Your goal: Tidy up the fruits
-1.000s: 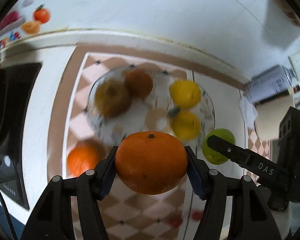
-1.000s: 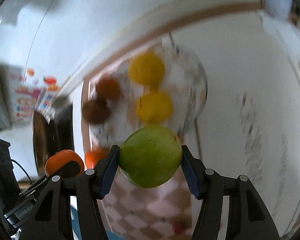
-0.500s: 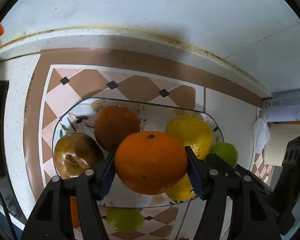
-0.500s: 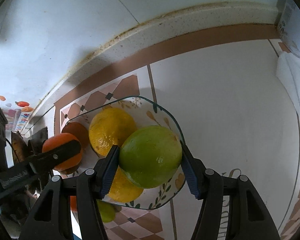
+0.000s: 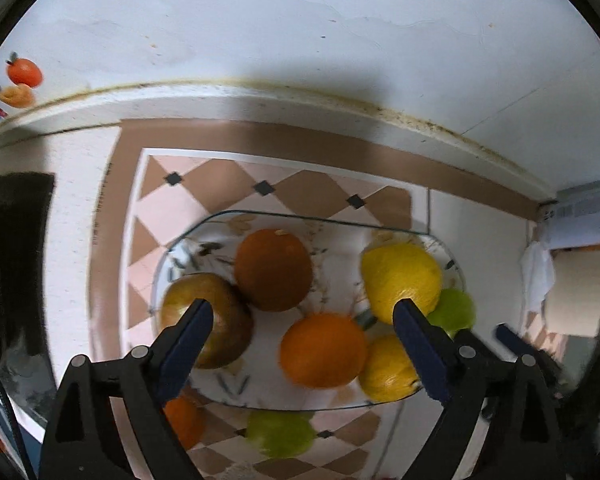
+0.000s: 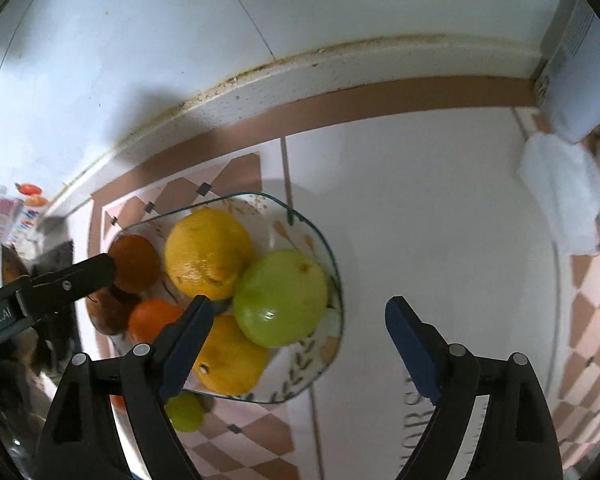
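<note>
A glass plate (image 5: pixel 300 218) (image 6: pixel 332 264) on the counter holds a bright orange (image 5: pixel 323 350) (image 6: pixel 152 320), a darker orange (image 5: pixel 274 269) (image 6: pixel 134 262), a brown pear (image 5: pixel 208 320), two lemons (image 5: pixel 400 280) (image 6: pixel 206 252) and a green apple (image 6: pixel 280 296) (image 5: pixel 456 308). My left gripper (image 5: pixel 303 332) is open and empty above the plate, over the bright orange. My right gripper (image 6: pixel 298 330) is open and empty above the plate's right rim, beside the green apple.
An orange (image 5: pixel 182 420) and a green fruit (image 5: pixel 280 434) (image 6: pixel 184 410) lie on the tiled counter in front of the plate. A white cloth (image 6: pixel 560 196) and a spray can (image 6: pixel 580 60) sit at the right. The wall runs close behind.
Both grippers opened. The left one let go of the bright orange and the right one let go of the green apple; both fruits now rest on the plate.
</note>
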